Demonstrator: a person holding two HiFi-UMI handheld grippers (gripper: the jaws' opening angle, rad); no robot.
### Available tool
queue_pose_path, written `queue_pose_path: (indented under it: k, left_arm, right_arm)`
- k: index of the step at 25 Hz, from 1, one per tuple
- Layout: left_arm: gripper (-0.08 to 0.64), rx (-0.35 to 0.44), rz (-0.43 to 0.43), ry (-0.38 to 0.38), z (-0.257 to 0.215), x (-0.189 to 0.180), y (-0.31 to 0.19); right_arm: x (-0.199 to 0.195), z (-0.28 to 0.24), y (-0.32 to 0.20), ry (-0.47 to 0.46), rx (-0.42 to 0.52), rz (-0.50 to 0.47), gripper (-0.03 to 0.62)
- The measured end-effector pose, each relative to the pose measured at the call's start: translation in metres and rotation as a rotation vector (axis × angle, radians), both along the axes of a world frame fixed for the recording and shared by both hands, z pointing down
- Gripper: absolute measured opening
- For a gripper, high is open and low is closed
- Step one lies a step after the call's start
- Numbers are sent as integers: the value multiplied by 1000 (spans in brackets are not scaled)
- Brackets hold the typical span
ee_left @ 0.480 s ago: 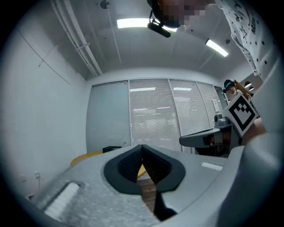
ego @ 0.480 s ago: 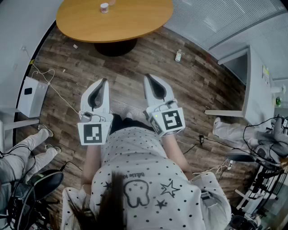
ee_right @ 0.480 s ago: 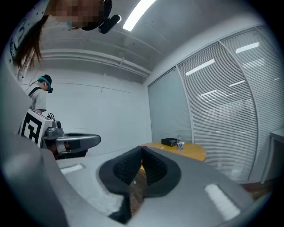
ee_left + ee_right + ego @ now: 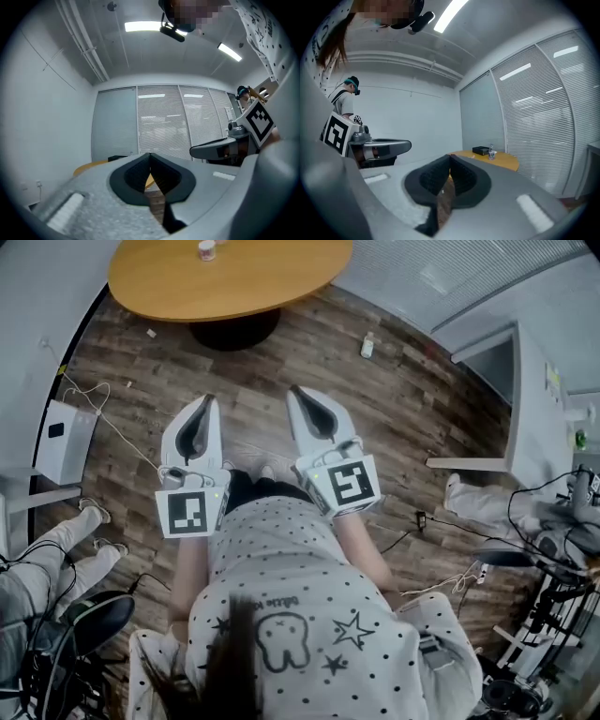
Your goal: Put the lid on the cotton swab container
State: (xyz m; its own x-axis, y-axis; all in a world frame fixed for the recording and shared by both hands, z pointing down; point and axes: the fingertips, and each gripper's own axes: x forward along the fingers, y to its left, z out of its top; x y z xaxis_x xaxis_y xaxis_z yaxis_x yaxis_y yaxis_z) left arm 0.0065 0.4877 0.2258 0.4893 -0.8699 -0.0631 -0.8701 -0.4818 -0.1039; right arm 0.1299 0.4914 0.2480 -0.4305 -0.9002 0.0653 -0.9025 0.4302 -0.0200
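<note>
Cotton swab container is sitting at the far side of the round table, well ahead of both claws. I am holding the left claw level above the wooden floor, jaws pressed together, gripping nothing. Right claw is hovering just beside it, likewise closed and empty.
</note>
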Motion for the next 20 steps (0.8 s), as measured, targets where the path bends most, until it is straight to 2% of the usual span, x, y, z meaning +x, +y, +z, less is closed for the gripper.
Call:
queue_pose_path:
  k: [3, 9, 20]
  left_arm:
    - [11, -2, 3, -6, -1, 3, 0]
    - [11, -7, 16, 6, -4, 6, -1]
    - [11, -49, 62, 27, 7, -6, -39]
  right_arm:
    - [4, -1, 0, -6, 1, 7, 5]
    - [4, -13, 1, -85, 62, -19, 4]
    - [-11, 4, -30, -63, 6, 4, 5]
